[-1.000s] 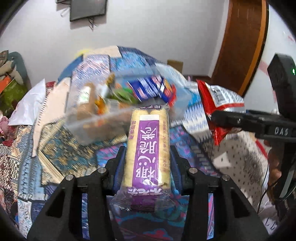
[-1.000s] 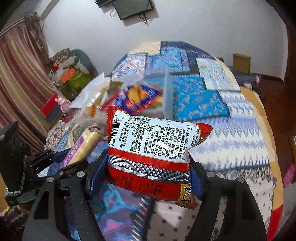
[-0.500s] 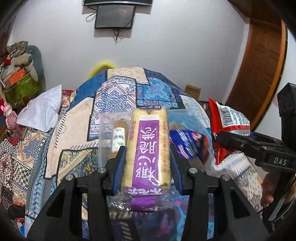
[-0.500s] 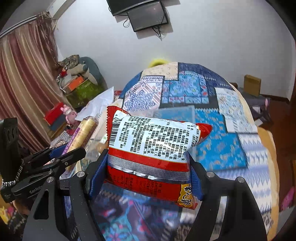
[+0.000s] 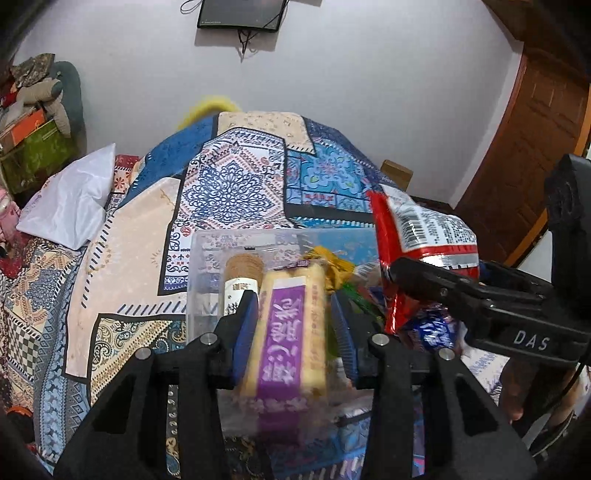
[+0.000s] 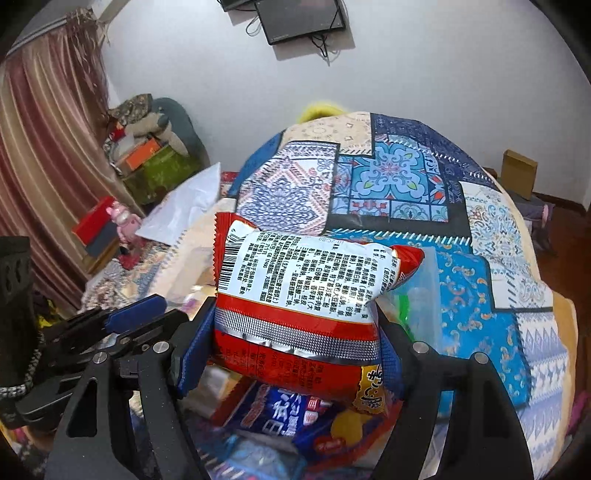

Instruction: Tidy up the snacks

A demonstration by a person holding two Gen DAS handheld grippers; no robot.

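left gripper [image 5: 291,325]: jaws just closing (clamped) | right gripper [image 6: 295,332]: clamped, angled down

left wrist: looks down along its fingers, close over the box [image 5: 207,258] on the bed [image 5: 229,192], facing the far wall | right wrist: same slant, same wall, close over the box [image 6: 428,280], its contents blurred, perhaps snack packs | shared: bed [image 6: 388,173], box, wall screen [image 5: 240,14] [image 6: 303,18]
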